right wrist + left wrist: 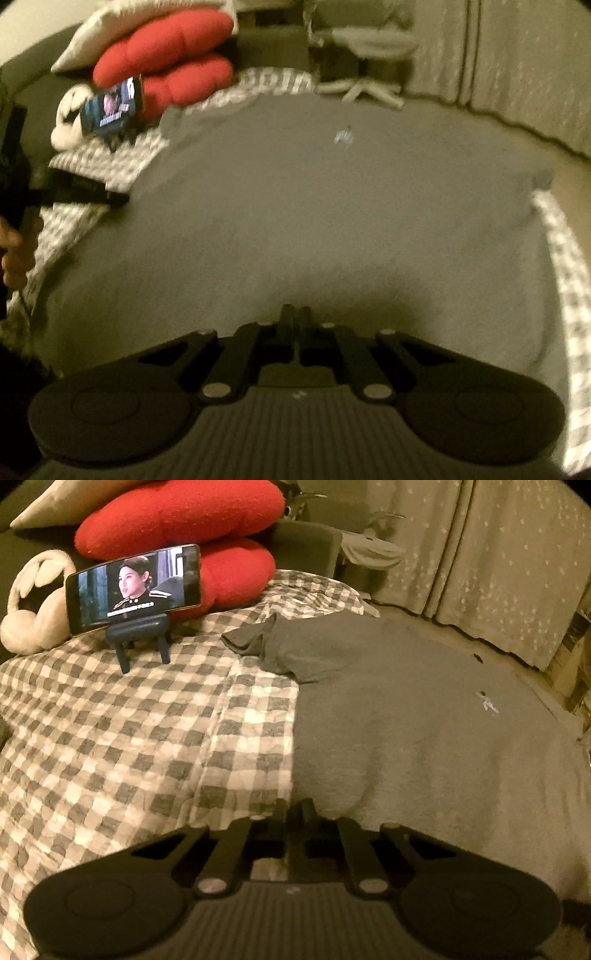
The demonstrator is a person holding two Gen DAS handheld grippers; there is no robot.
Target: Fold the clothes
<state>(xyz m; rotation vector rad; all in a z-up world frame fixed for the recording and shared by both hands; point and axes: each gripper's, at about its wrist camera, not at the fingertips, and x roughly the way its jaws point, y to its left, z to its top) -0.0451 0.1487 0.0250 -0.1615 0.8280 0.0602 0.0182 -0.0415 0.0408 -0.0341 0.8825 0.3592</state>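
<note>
The left gripper (294, 806) has its two fingers drawn together at the near left corner of a grey T-shirt (406, 720); the tips meet right at the shirt's side edge, and whether any cloth is caught between them cannot be told. It is held low and roughly level, pointing forward along that edge. In the right wrist view it (118, 199) shows as a dark bar reaching in from the left, with the person's hand (14, 254) wrapped around the grip behind it.

The right gripper (294, 314) also has its fingers pressed together, tips low over the near hem of the T-shirt (314, 221); this view is blurred, and a pinch of fabric cannot be confirmed. It points forward across the middle of the shirt.

The T-shirt lies spread flat on a checked bedcover (129, 731), one sleeve (251, 638) bunched at the far left. Its left edge runs straight away from the left gripper, with bare bedcover wide open to the left; a narrow strip of checked bedcover (565, 277) shows past the right edge.

Beyond the bare cloth a phone (133, 589) on a dark stand (142, 638) plays a video, backed by red cushions (184, 528) and a white plush toy (35, 602). A pale curtain (498, 565) hangs along the far right side.
</note>
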